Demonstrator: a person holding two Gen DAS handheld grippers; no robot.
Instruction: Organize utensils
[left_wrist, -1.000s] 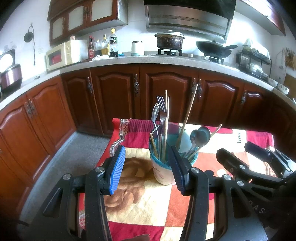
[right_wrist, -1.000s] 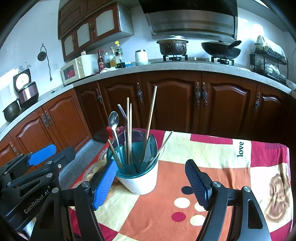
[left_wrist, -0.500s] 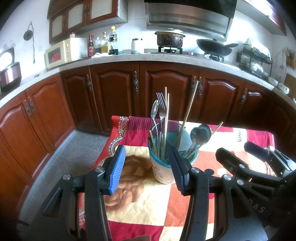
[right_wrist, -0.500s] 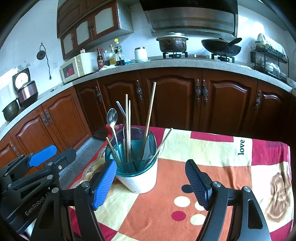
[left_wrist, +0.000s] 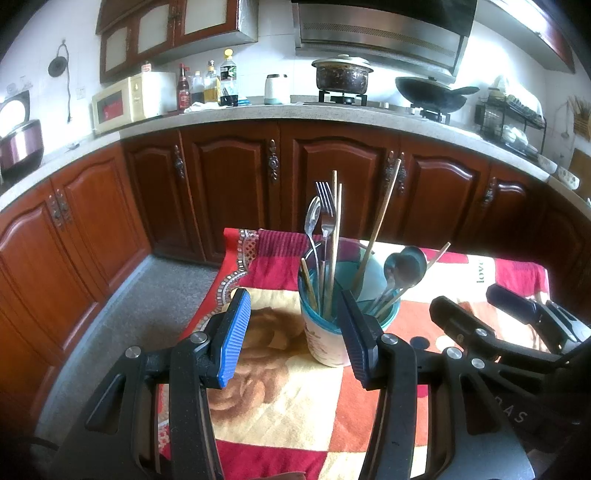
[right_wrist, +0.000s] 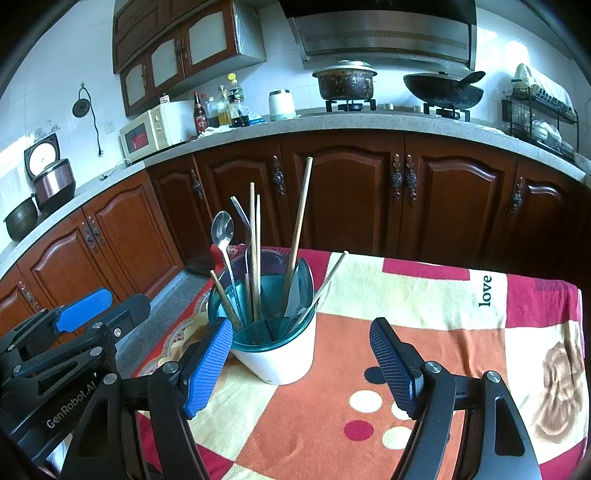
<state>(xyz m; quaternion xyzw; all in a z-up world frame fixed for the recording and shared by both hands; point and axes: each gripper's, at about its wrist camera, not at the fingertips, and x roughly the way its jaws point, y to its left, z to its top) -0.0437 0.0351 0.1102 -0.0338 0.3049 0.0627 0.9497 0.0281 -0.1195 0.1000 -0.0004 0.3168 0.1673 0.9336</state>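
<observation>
**No change across the last second: both grippers idle, utensils all in the holder**

Compared against the 2 earlier pairs of views, nothing on the table had shifted. The holder and every utensil in it sat as before, and both grippers kept their places.

The utensil holder (right_wrist: 275, 343), a white cup with a teal divided insert, stood upright on the patterned tablecloth (right_wrist: 424, 295), toward the table's far left corner and set back from both edges there. Counted in it: 1 long-handled spoon (right_wrist: 222, 230), 1 fork (left_wrist: 325, 206), several chopsticks (right_wrist: 301, 229) standing or leaning, and 2 dark spoons (left_wrist: 404, 266) tilted over the right rim. No utensil lay loose on the cloth that either view showed.

The left gripper (left_wrist: 293, 332) was released, jaws well apart, nothing between the pads; the holder stood just beyond its right finger, and contact could not be confirmed. The right gripper (right_wrist: 301, 354) was likewise spread wide and empty. From its own camera the holder stood beyond its tips, close by its left finger.

Judgement: with nothing moved, nothing loose and both tools empty, this was either a pause before sorting began or the rest after it ended. The compartments looked mixed, chopsticks sharing space with spoon and fork, so sorting by type may remain. The tall leaning chopsticks would likely snag on any reach from above.
</observation>
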